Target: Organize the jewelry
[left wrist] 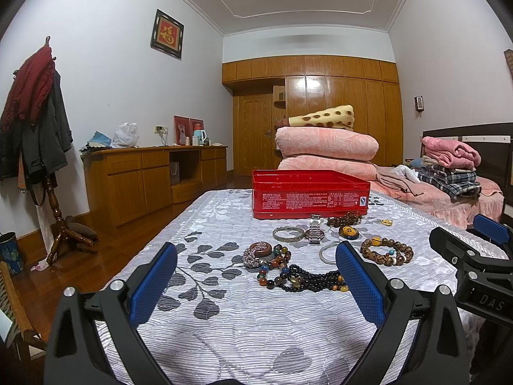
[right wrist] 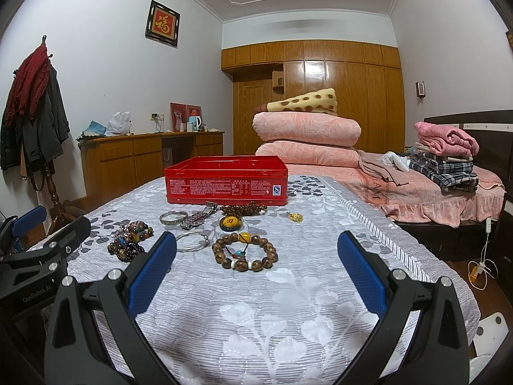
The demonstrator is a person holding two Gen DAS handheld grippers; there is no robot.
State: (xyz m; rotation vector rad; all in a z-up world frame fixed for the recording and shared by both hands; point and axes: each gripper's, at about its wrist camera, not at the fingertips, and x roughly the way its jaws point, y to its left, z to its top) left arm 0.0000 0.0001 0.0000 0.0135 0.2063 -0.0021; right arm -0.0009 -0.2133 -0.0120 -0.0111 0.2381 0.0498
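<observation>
Bedroom; grey leaf-patterned quilted bedspread (right wrist: 256,314) fills lower frame. Open red rectangular metal tin (right wrist: 226,181) sits centre, loose bead bracelets (right wrist: 245,253) and silver bangles (left wrist: 288,233) just below it. Left gripper (left wrist: 256,284) and right gripper (right wrist: 256,276) both released, spread wide, empty.

Both tongs match — the left tongs (left wrist: 256,276) and right tongs (right wrist: 256,266) show black angular frames, blue dimpled pads (right wrist: 152,272), silver screws (left wrist: 117,285) — white lettering alongside.
</observation>
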